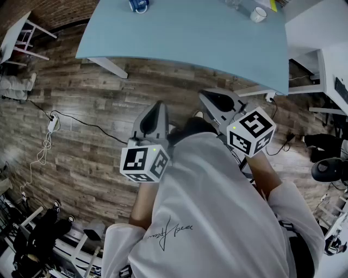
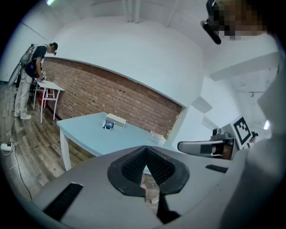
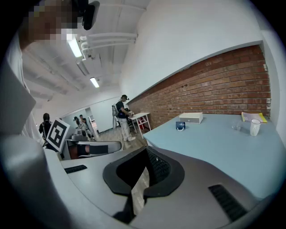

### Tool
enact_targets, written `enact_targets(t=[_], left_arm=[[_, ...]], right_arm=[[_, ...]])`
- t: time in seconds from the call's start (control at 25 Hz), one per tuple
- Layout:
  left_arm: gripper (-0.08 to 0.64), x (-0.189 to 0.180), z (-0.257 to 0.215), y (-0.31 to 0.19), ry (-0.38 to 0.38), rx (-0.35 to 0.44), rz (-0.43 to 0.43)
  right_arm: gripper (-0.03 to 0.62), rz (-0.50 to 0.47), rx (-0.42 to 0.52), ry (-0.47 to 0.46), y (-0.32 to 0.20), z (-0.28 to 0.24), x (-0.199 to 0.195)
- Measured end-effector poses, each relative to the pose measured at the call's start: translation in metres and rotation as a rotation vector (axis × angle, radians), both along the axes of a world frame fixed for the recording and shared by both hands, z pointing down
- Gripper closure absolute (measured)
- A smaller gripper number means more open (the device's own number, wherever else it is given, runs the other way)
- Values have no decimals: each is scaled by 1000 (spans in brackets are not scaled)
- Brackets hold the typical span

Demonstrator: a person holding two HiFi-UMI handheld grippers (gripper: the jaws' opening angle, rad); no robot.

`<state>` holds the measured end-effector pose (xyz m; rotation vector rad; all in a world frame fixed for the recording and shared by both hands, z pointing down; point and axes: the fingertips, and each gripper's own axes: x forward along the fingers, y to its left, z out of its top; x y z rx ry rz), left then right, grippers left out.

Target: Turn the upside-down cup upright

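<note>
Approach stage, not yet at the table [image 1: 190,38]. Left gripper [image 1: 158,107] and right gripper [image 1: 206,96] clenched, empty. Blue cup [image 1: 138,5] at far table edge, well apart. Next: step closer, release jaws.

Beside the smooth matt blue table [image 1: 190,38], the floor [image 1: 81,125] is grainy wood plank and the wall [image 3: 214,91] rough brick.

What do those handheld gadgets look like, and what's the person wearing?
Both the left gripper and right gripper are smooth grey shells with black ribbed fingers. Each carries a white cube with black square markers. The person wears a white T-shirt.
</note>
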<state>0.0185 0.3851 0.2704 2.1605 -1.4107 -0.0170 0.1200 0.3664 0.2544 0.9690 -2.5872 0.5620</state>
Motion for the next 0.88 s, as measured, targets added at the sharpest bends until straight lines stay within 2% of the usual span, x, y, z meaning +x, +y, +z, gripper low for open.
enact_targets(t=[0.16,0.32,0.64,0.88], left_arm=[[549,-18,-8,-19,-10,51,-26],[549,-30,-13,-23,-11,66,-37],[549,-43,-10,-25,-1,60,-39],[549,-45,-13,-28,7,74,-54]], right_arm=[[572,-57,45,-6,-16,-9,-18],[572,-89,57,-4,-19,-15,-33],[572,-106,13,-62,-20,-17,-53],[571,-128,18,-63,-22,-22,-56]])
